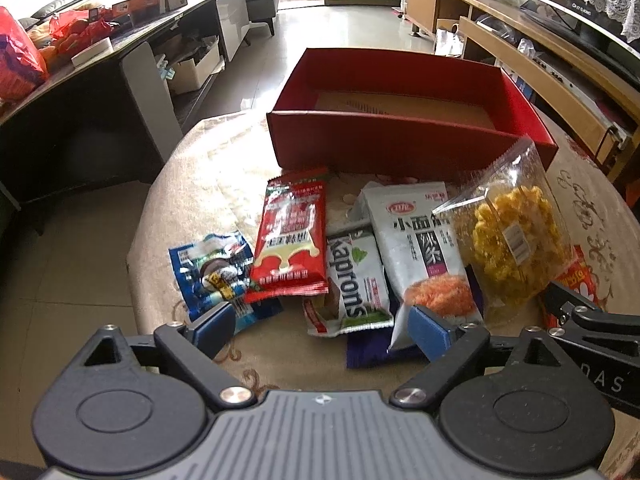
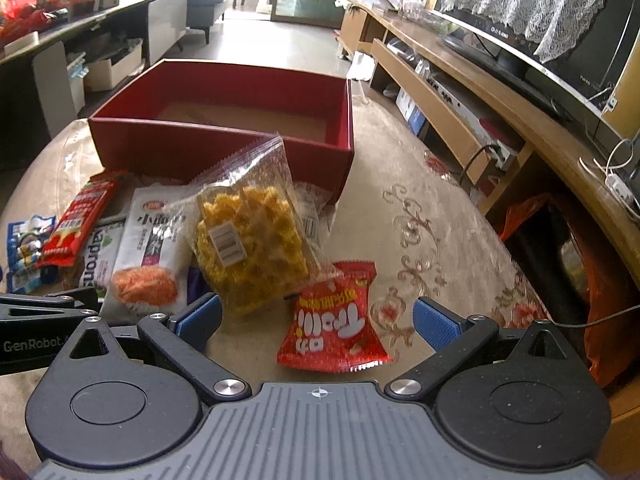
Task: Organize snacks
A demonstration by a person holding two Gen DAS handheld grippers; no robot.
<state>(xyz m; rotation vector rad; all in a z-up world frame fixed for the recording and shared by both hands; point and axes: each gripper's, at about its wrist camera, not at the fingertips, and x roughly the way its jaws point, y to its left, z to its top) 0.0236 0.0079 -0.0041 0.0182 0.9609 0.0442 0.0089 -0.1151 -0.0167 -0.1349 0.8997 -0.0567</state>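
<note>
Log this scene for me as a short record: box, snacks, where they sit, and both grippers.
box: red cardboard box, open, nothing visible inside
snacks: clear bag of yellow puffs, red Trolli packet, white-grey noodle-snack packet, green-white Kaprons packet, on the table in front of the box
left gripper: jaws open, empty
right gripper: jaws open, empty

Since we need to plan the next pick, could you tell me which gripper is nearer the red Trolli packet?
Right. The right gripper hovers directly over the Trolli packet, jaws open around it. The left gripper sits further left, over the Kaprons packet.
</note>
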